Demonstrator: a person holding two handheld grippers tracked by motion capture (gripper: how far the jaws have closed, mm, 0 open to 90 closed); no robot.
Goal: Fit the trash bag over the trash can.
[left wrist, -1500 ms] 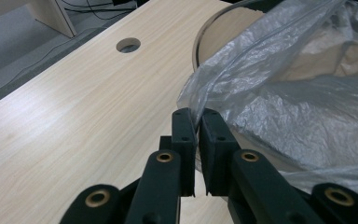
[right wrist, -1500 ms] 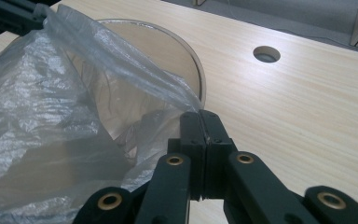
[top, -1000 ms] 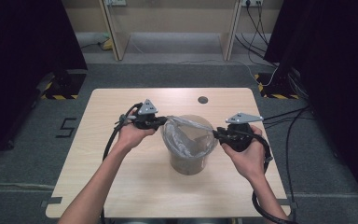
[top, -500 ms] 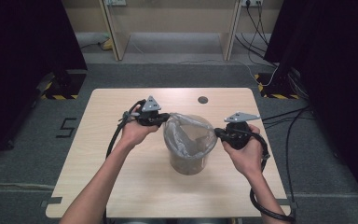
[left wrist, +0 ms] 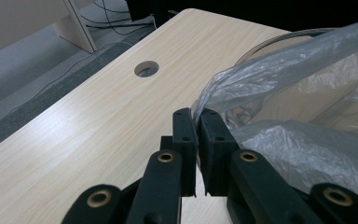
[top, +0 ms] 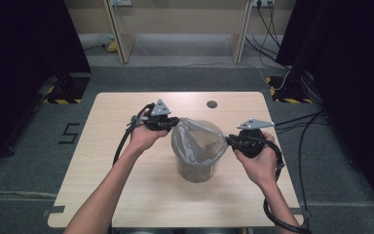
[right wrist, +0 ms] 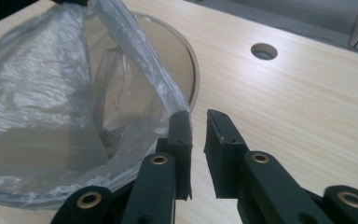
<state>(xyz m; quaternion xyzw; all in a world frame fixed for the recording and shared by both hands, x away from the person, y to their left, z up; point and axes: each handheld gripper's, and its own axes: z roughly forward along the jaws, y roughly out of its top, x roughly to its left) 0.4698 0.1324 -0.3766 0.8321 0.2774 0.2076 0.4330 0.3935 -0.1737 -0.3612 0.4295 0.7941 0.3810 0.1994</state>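
Observation:
A clear plastic bag [top: 197, 141] lines a round grey bin [top: 197, 170] in the middle of the wooden table [top: 126, 195]. The bag's mouth is stretched between both hands. My left gripper [top: 174, 122] is at the bin's left rim, and its jaws [left wrist: 196, 114] are shut on the bag's edge [left wrist: 284, 70]. My right gripper [top: 229, 140] is at the right rim. Its jaws [right wrist: 198, 114] have just been opening, and bare table shows through the gap between them. The bag [right wrist: 37, 70] only lies against the tip of one finger [right wrist: 179, 128]. The bin's rim [right wrist: 193, 60] curves behind it.
A round cable hole [top: 212, 104] sits in the table near its far edge. Black cables trail from both grippers, the right one [top: 277, 161] looping off the table's right side. Dark curtains and shelf legs stand beyond the table.

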